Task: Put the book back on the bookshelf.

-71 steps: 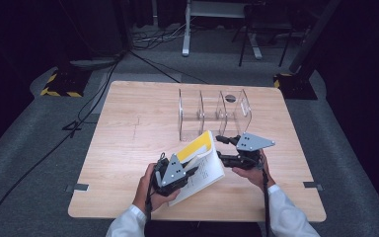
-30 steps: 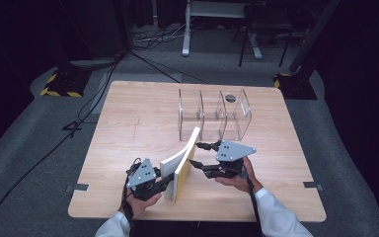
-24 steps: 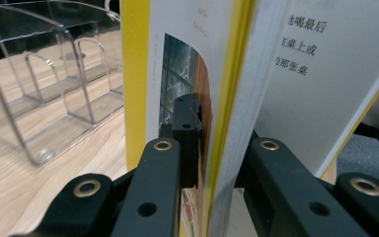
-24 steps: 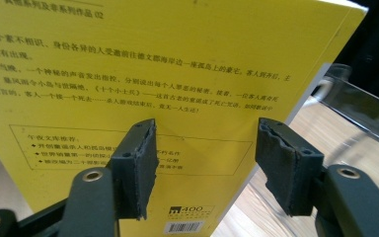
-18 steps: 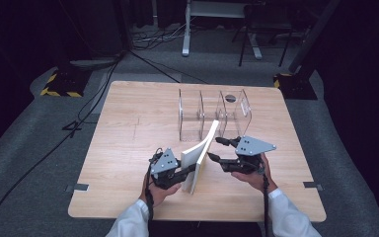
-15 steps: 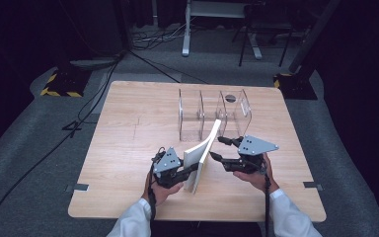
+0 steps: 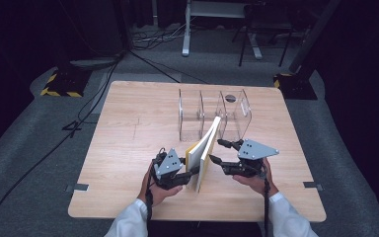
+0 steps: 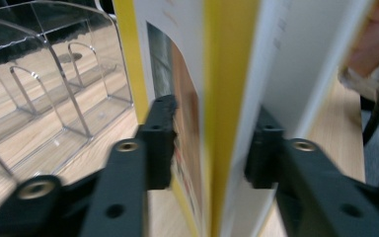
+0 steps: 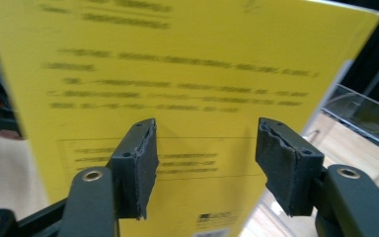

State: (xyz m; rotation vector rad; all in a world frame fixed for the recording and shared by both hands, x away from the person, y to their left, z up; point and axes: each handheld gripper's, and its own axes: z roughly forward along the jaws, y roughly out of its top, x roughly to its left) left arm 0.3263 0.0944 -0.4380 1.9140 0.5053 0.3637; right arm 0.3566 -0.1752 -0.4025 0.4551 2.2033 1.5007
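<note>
A thin book (image 7: 205,150) with a yellow cover stands on its edge on the wooden table (image 7: 128,128), leaning toward a clear acrylic file holder (image 7: 214,113). My left gripper (image 7: 191,174) is shut on the book's lower near corner. In the left gripper view, the book (image 8: 227,74) sits clamped between the two jaws of that gripper (image 8: 209,148). My right gripper (image 7: 216,151) is open just right of the book. In the right gripper view, the yellow back cover (image 9: 177,64) faces that open gripper (image 9: 205,158), close behind its jaws.
The file holder (image 8: 44,74) has several upright dividers and stands at the table's far middle, right behind the book's top. A corner of the holder (image 9: 355,113) shows past the book. Dark floor, cables and stands surround the table.
The book has gone from lying tilted in the left gripper to standing on edge, and has shifted right and toward the file holder. The right gripper stayed open beside it.
</note>
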